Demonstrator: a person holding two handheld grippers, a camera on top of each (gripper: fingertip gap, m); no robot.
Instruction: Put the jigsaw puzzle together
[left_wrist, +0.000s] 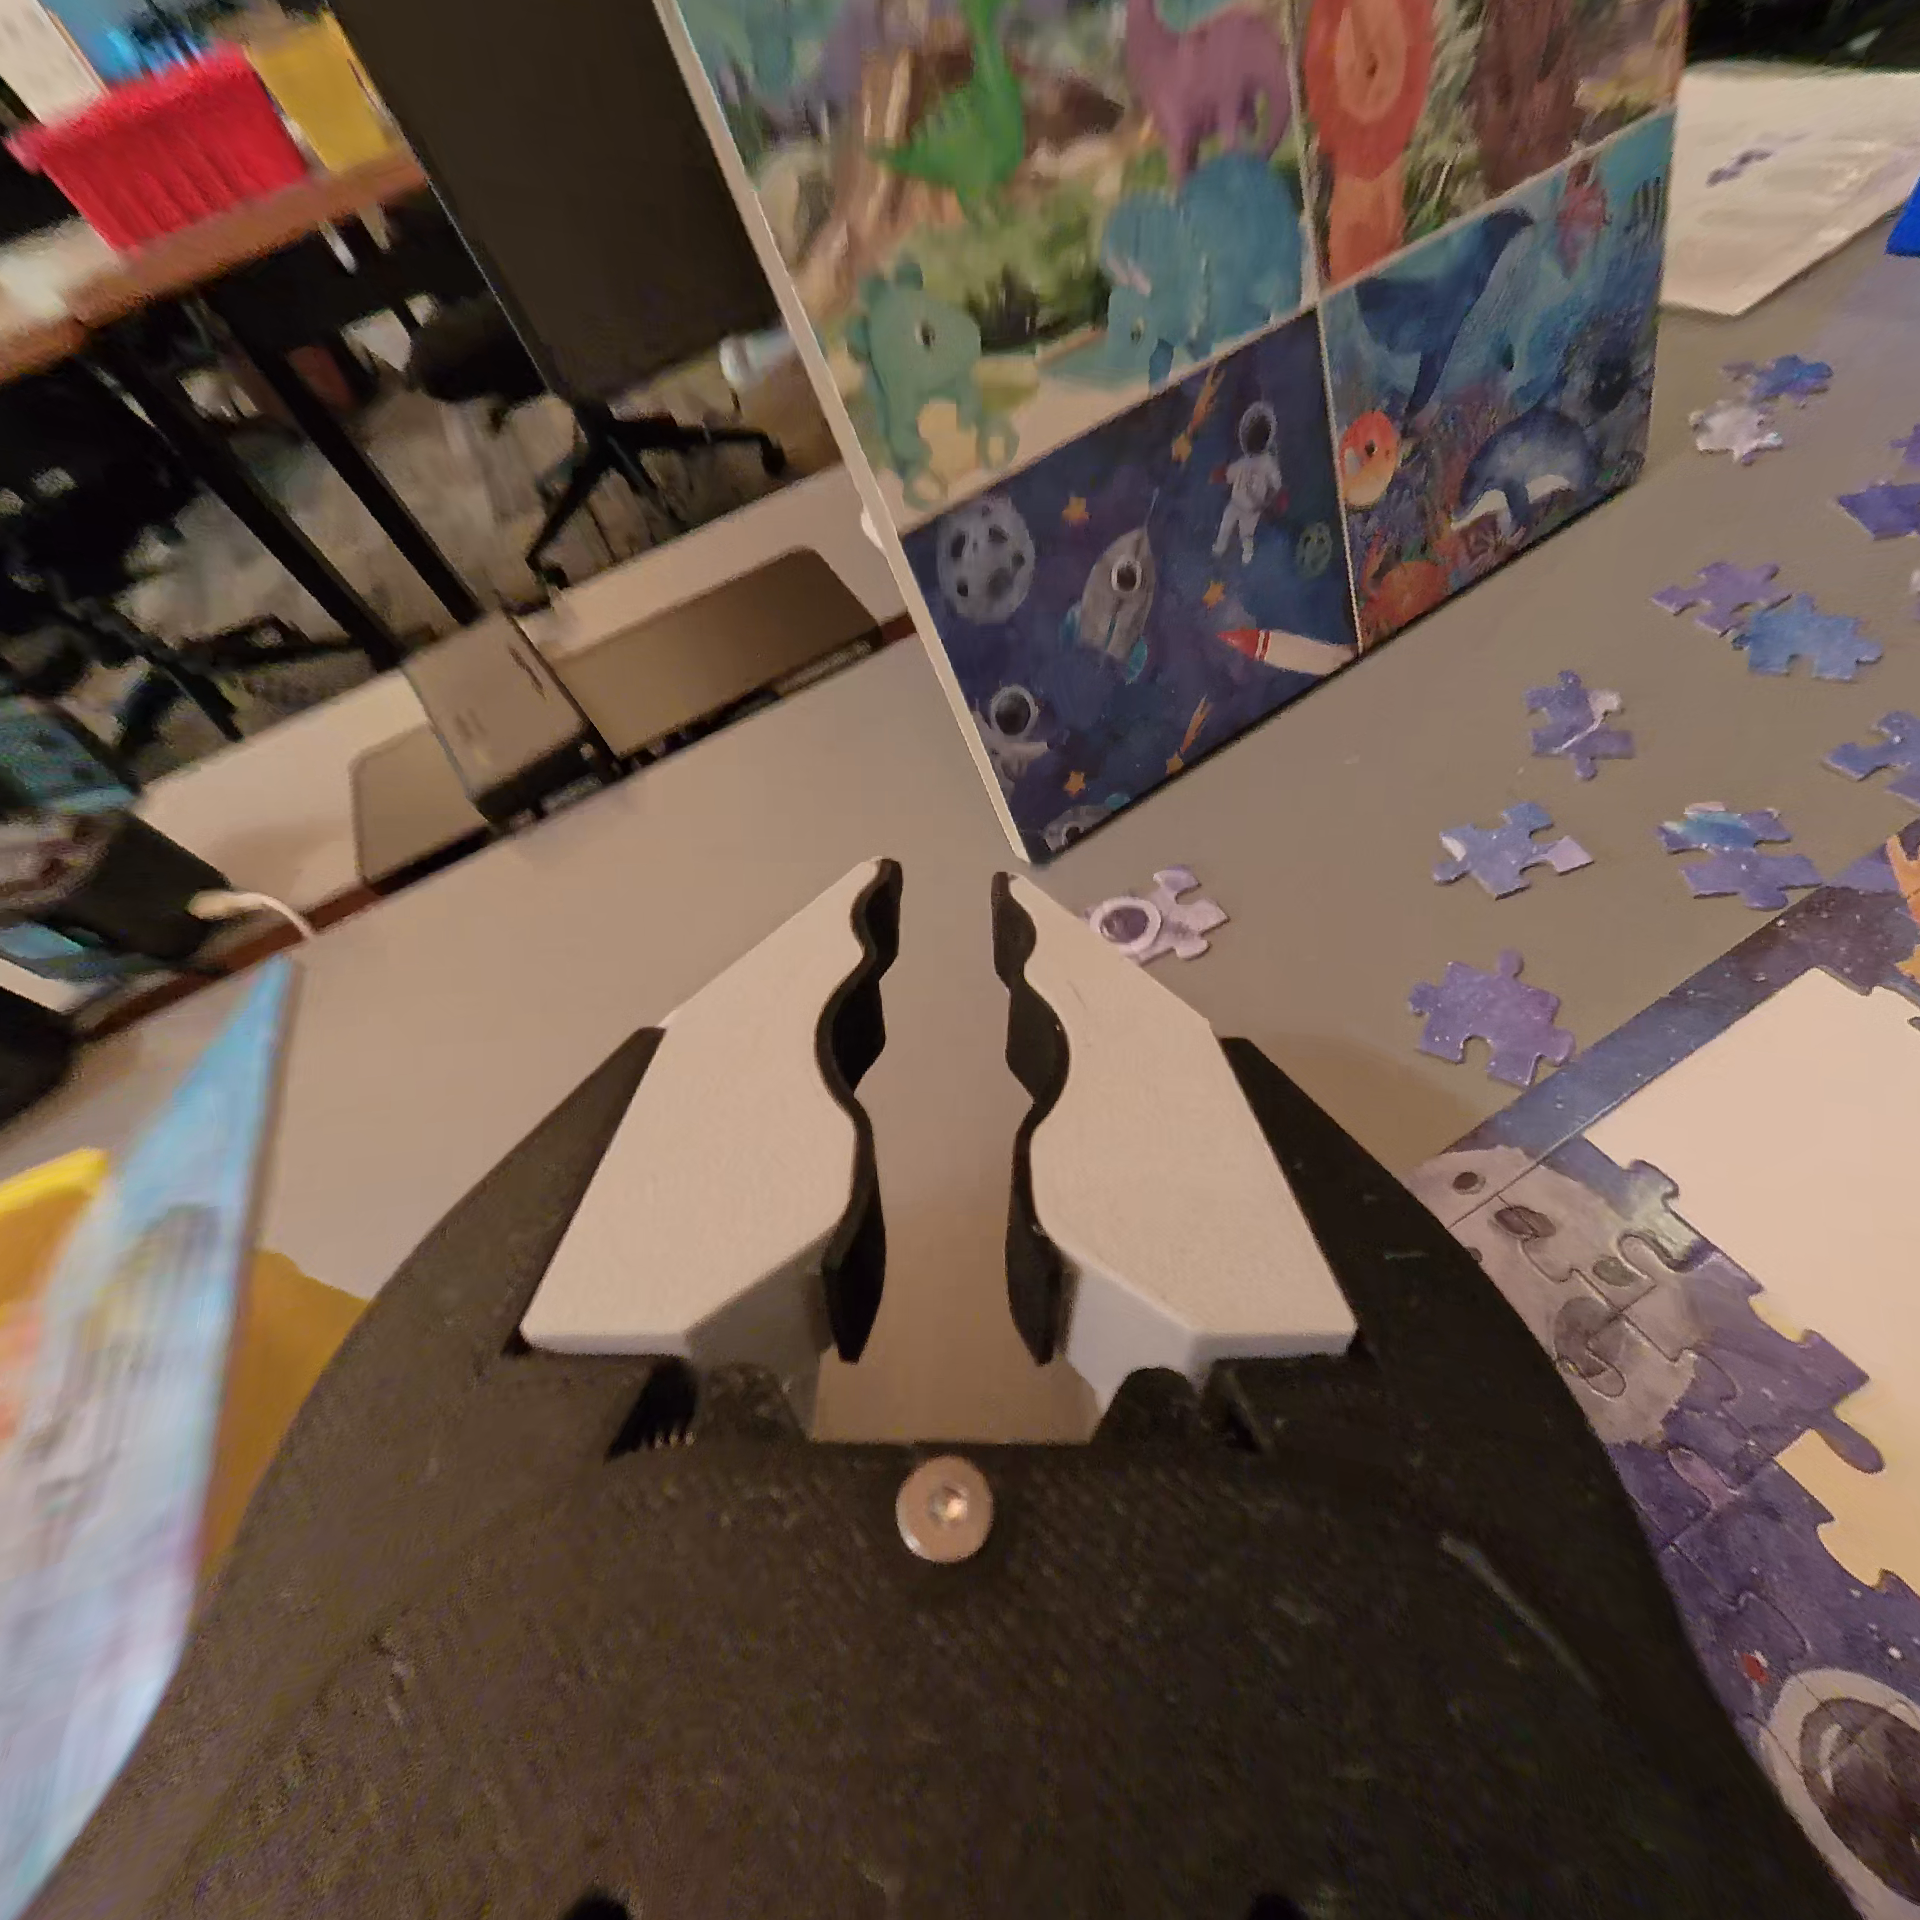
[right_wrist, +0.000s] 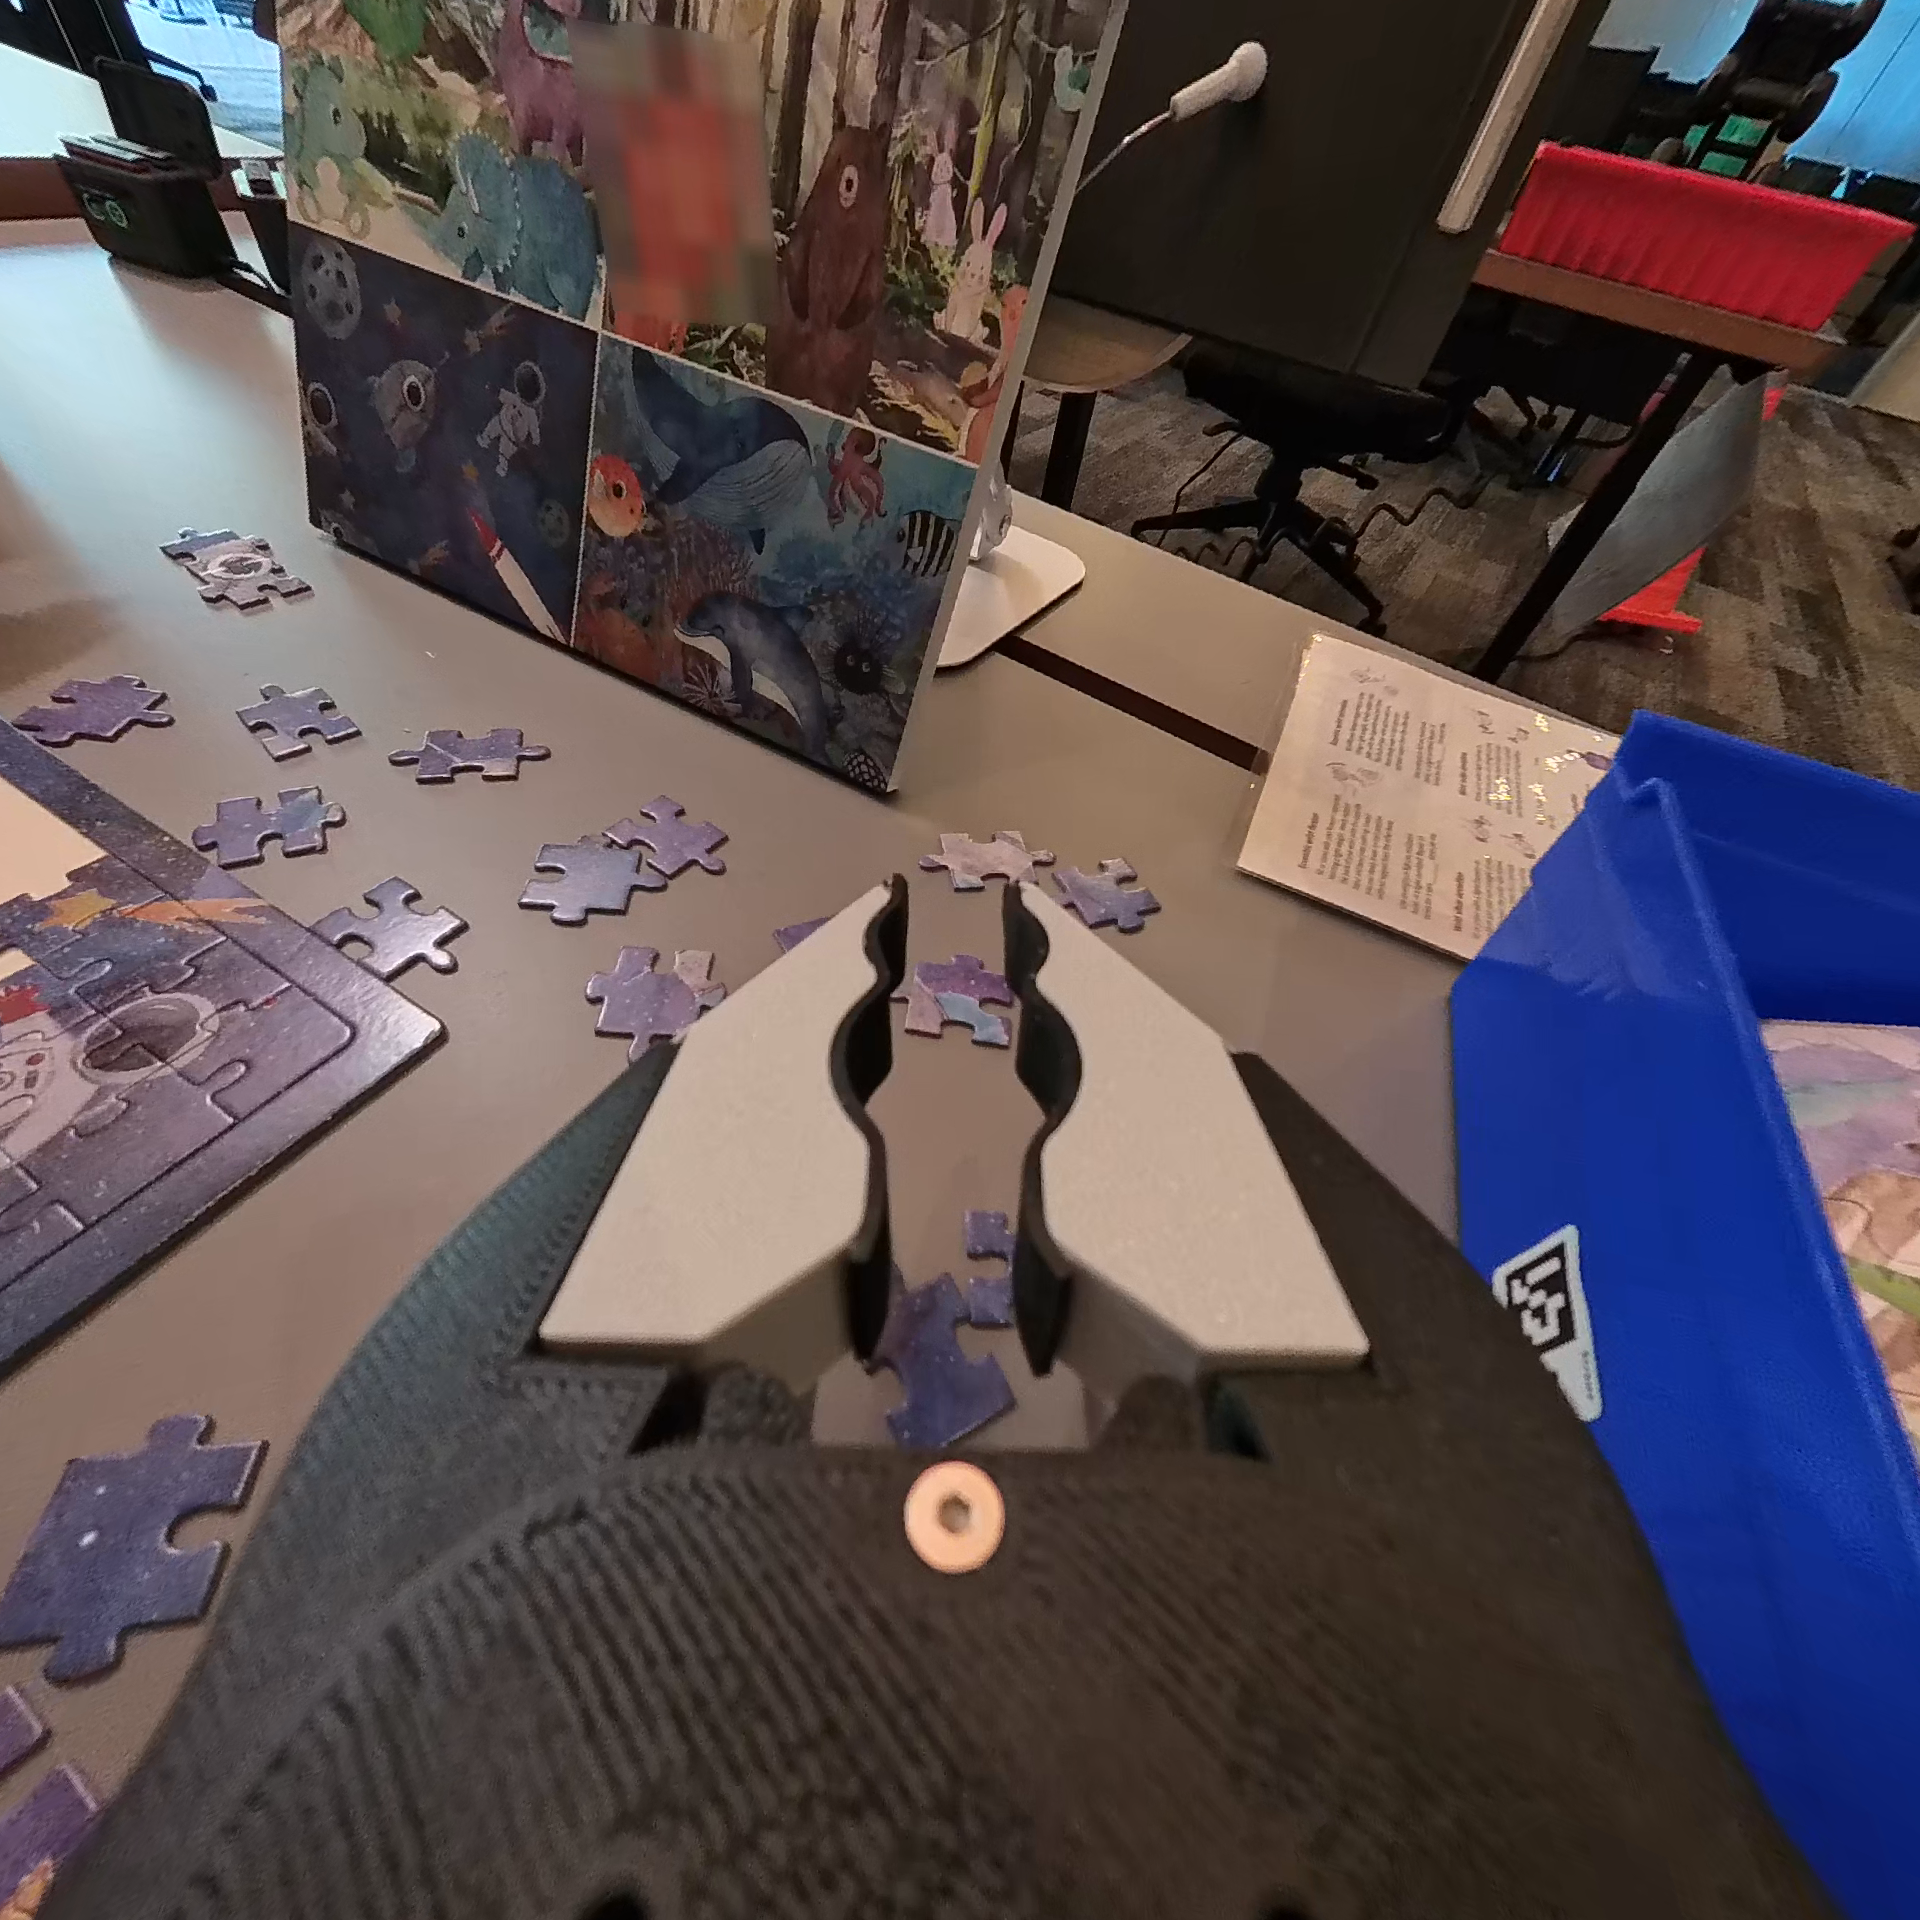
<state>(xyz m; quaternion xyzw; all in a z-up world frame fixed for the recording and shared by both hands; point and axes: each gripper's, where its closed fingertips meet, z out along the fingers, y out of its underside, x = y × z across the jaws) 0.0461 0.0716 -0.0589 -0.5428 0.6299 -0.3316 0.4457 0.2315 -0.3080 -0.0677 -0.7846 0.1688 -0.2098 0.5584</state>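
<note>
Left gripper (left_wrist: 940, 883): fingers parted, nothing between them, only bare grey table (left_wrist: 644, 935) shows through the gap. Nearest thing is a pale piece with an astronaut helmet (left_wrist: 1158, 920), flat on the table just beside the right fingertip, not touching as far as I can tell.

Right gripper (right_wrist: 954, 899): fingers also parted, gripping nothing. It hovers over loose purple puzzle pieces; one purple-and-blue piece (right_wrist: 961, 997) lies on the table in the gap, pads not pressing it. Another dark purple piece (right_wrist: 940, 1351) shows lower down between the finger roots, also lying flat.

Puzzle board (right_wrist: 208, 1039) sits toward the table's near-left side from the right view: border and the corner with the cratered moon are assembled, middle is bare backing. Many loose pieces (right_wrist: 592, 878) are scattered between the board and the upright picture box (right_wrist: 644, 468) at the far edge.

Blue bin (right_wrist: 1662, 1143) at the right edge, printed leaflet (right_wrist: 1403, 800) beside it.

Judgement: frame mostly done, interior largely left.
</note>
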